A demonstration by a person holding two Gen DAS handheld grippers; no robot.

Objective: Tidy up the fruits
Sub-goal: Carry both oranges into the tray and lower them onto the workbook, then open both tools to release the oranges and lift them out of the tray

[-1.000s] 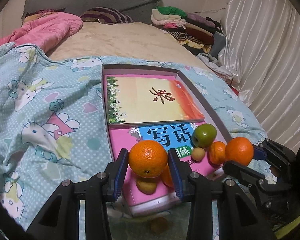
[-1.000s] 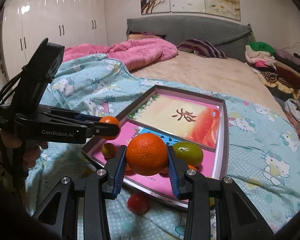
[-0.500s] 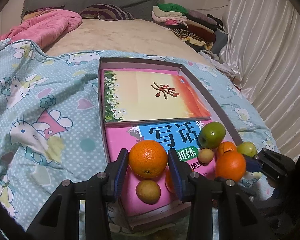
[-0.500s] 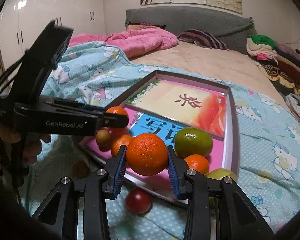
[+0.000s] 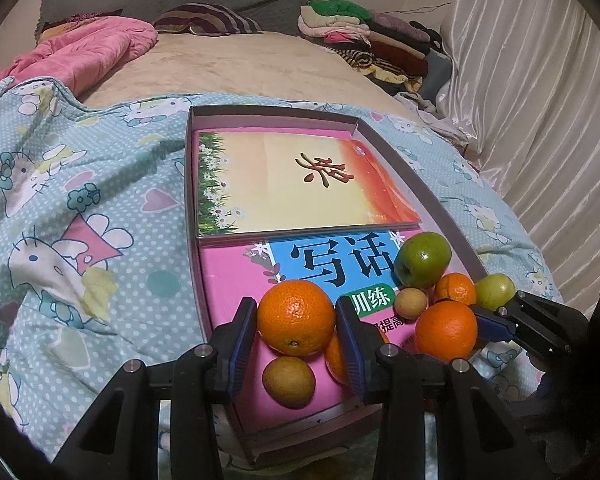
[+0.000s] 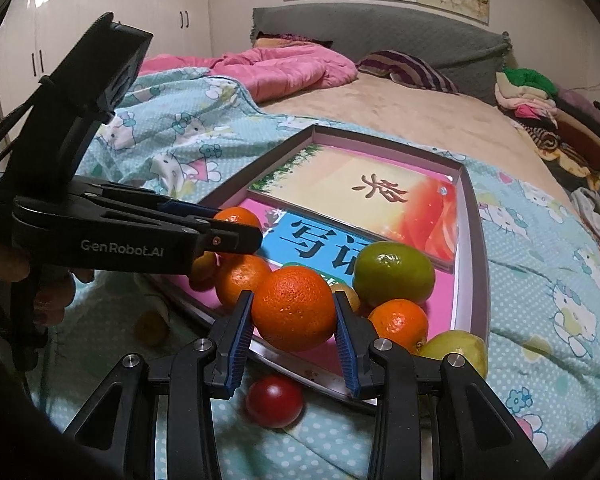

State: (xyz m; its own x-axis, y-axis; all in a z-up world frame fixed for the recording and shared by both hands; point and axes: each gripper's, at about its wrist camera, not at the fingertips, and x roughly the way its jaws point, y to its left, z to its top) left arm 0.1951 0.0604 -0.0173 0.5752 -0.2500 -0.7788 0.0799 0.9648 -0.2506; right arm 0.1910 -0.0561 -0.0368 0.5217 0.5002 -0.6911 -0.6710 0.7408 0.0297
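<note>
A shallow grey-rimmed cardboard tray (image 5: 428, 196) lined with pink and yellow printed booklets lies on the blue cartoon-print bedspread (image 5: 80, 216). At its near end sit a green apple (image 5: 422, 259), small oranges and pale brown fruits. The left gripper (image 5: 296, 322) hangs over that end, its blue pads clamped on a round orange (image 5: 296, 316) just above a brown fruit (image 5: 288, 381). The right gripper (image 6: 294, 312) is closed on a second round orange (image 6: 294, 307) at the tray's near corner, beside the apple. A small red fruit (image 6: 275, 400) lies on the bedspread below it, outside the tray.
</note>
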